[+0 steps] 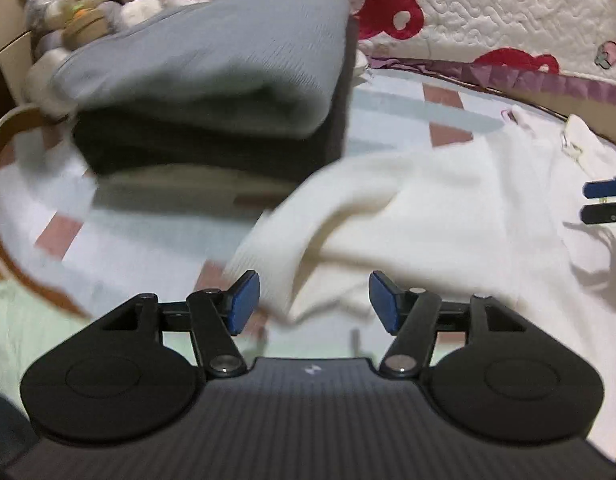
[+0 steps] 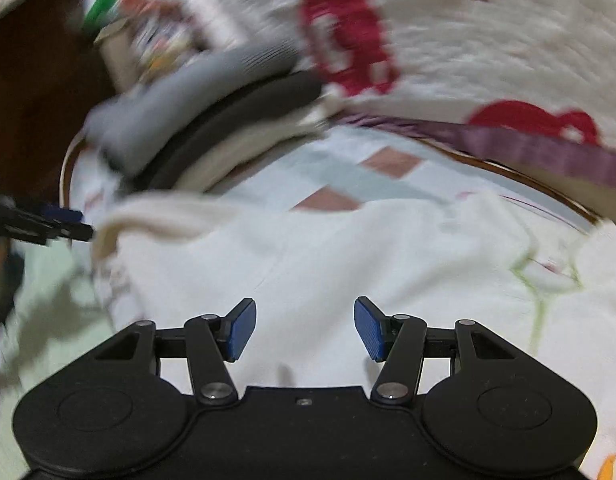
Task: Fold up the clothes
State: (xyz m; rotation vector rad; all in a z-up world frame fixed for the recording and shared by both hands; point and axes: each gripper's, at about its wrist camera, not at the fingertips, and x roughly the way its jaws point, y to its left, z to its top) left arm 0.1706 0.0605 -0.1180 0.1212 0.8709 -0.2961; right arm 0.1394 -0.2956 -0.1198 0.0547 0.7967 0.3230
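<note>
Both my claws empty over the white garment

My left gripper (image 1: 313, 300) and right gripper (image 2: 304, 330) stand half open, gripping nothing. The white knit garment (image 1: 427, 208) lies spread on the checked bed cover (image 1: 391, 128) beside the folded stack (image 1: 212, 92). It looks soft, light and floppy; I'd pinch an edge or sleeve.

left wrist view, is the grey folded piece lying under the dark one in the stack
No, the grey folded garment lies on top of the dark folded garment, which sits beneath it on the bed.

Bright indoor light, heavy motion blur, fisheye-bent edges
</note>
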